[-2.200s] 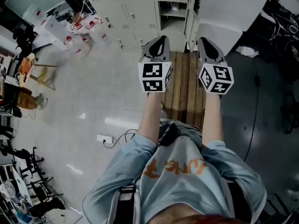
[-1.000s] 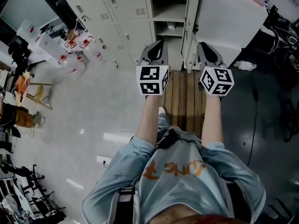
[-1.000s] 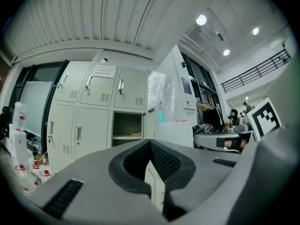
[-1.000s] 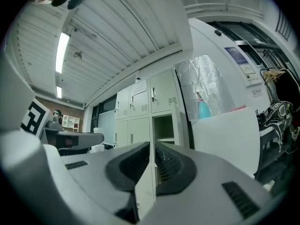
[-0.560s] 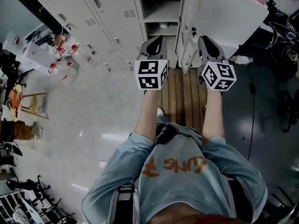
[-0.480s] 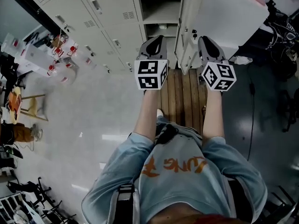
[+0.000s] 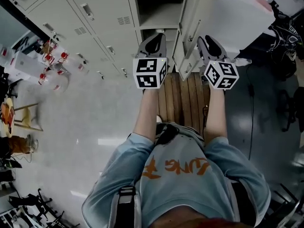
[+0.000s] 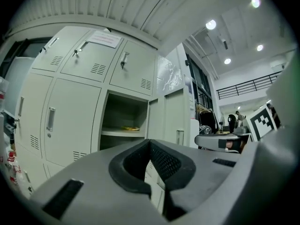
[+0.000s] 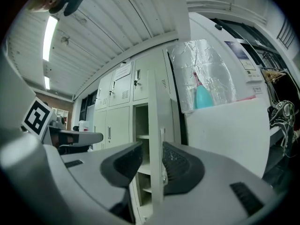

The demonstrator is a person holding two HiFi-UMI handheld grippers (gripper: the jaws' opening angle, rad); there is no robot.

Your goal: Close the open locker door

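A bank of pale lockers fills the top of the head view. One locker (image 7: 159, 8) stands open, showing its shelves (image 8: 124, 125). Its door (image 7: 187, 32) swings out toward me, edge-on. My right gripper (image 7: 205, 41) is just right of that door. Its jaws are opening (image 9: 151, 149), and the door's edge (image 9: 157, 125) shows in the gap without the pads pressing on it. My left gripper (image 7: 154, 38) is in front of the open locker, left of the door. Its jaws (image 8: 150, 144) are shut with nothing in them.
Closed lockers (image 7: 71, 13) run off to the left. I stand on a wooden slatted platform (image 7: 183, 99). A large white box (image 7: 237, 18) stands right of the door, with a plastic-wrapped teal bottle (image 9: 204, 97) on top. Bottles (image 7: 47, 63) sit on the floor at left.
I have moved closer to the lockers, which now fill more of the top. Both grippers have come up beside the open door, one on each side of it.
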